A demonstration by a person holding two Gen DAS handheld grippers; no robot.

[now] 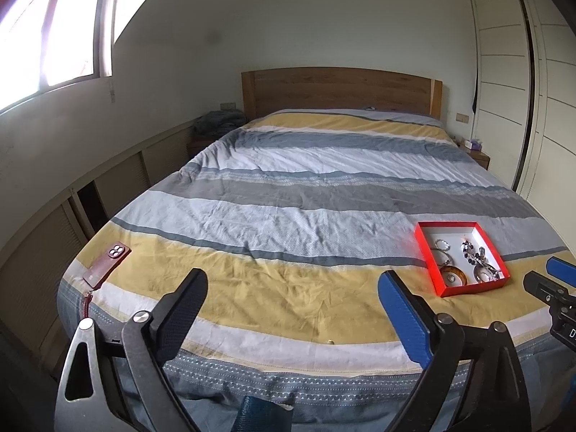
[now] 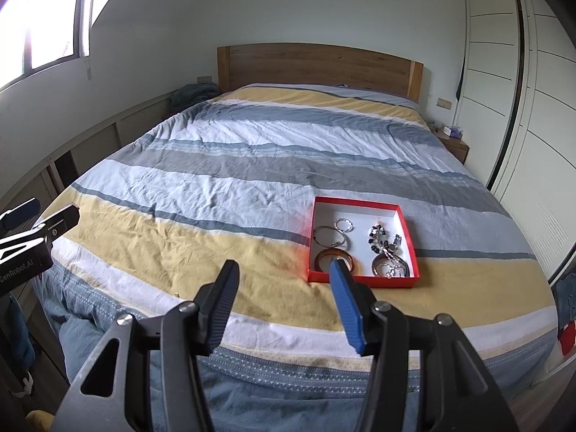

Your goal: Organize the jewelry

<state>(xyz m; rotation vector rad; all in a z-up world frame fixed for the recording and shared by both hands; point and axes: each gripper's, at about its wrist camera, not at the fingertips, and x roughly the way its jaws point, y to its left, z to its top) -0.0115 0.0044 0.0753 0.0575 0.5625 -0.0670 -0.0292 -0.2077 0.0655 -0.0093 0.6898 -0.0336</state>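
A shallow red box (image 2: 361, 279) with a white inside lies on the striped bed cover; it also shows in the left wrist view (image 1: 428, 252). Inside lie silver bangles (image 2: 329, 234), a brown bangle (image 2: 320, 255), a dark beaded piece (image 2: 383, 239) and a metal bracelet (image 2: 381, 264). My right gripper (image 2: 284, 270) is open and empty, held above the bed's foot just in front of the box. My left gripper (image 1: 291, 280) is open and empty, further left over the yellow stripe.
A red phone (image 1: 107, 264) lies near the bed's left corner. A tiny gold item (image 1: 330, 341) lies on the cover near the foot edge. A wooden headboard (image 1: 338, 90) stands far back, wardrobes (image 2: 522, 90) on the right, low cabinets on the left.
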